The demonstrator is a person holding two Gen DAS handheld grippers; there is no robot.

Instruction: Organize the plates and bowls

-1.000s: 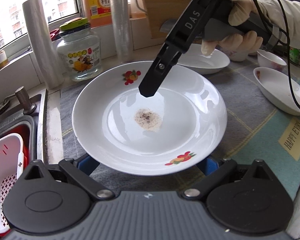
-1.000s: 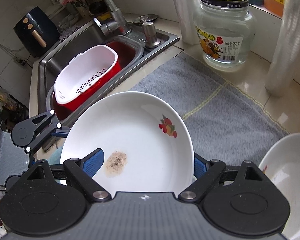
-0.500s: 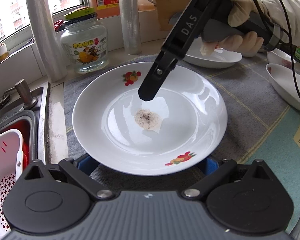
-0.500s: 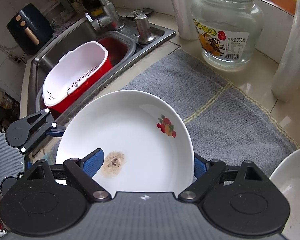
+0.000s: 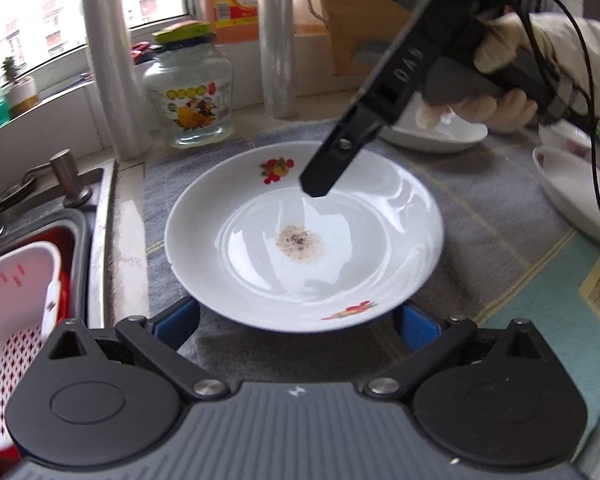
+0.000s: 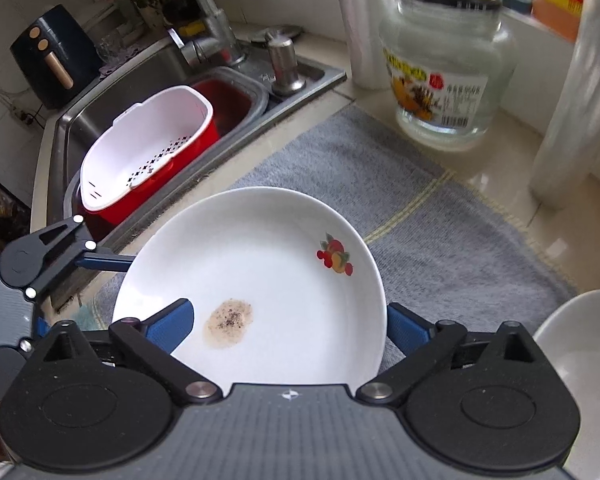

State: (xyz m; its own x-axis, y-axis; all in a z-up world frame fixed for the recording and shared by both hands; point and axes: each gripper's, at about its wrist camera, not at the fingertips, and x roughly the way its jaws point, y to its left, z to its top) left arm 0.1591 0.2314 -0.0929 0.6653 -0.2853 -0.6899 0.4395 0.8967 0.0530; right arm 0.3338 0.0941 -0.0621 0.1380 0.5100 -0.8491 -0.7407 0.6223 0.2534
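Since a second ago both grippers have just been spreading their jaws, and the plate (image 5: 304, 240) now lies lower and flatter on the grey mat (image 5: 480, 208), with the views pulled back a little from it. The left gripper (image 5: 296, 322) stands wide open with the plate's near rim between its blue pads, not visibly pinched. The right gripper (image 6: 288, 326) is also fully spread, one pad over the plate's inside and the other outside the rim; neither grips. The plate looks set down and let go.

Risks, as I judge them: a pad pulling away could catch the rim and tip or slide the plate toward the sink (image 6: 112, 92), which is close on that side. The brown residue (image 5: 300, 242) in the middle would smear onto anything stacked on it.

Around: a glass jar (image 5: 188, 104) and two film rolls (image 5: 112, 88) stand behind the plate near the window. A second plate (image 5: 440, 132) sits beyond, under the person's gloved hand (image 5: 496, 108), and a bowl (image 5: 572, 196) lies to the right. A white strainer (image 6: 148, 148) sits in a red basin in the sink. The right tool's own arm hangs over the plate's far side.
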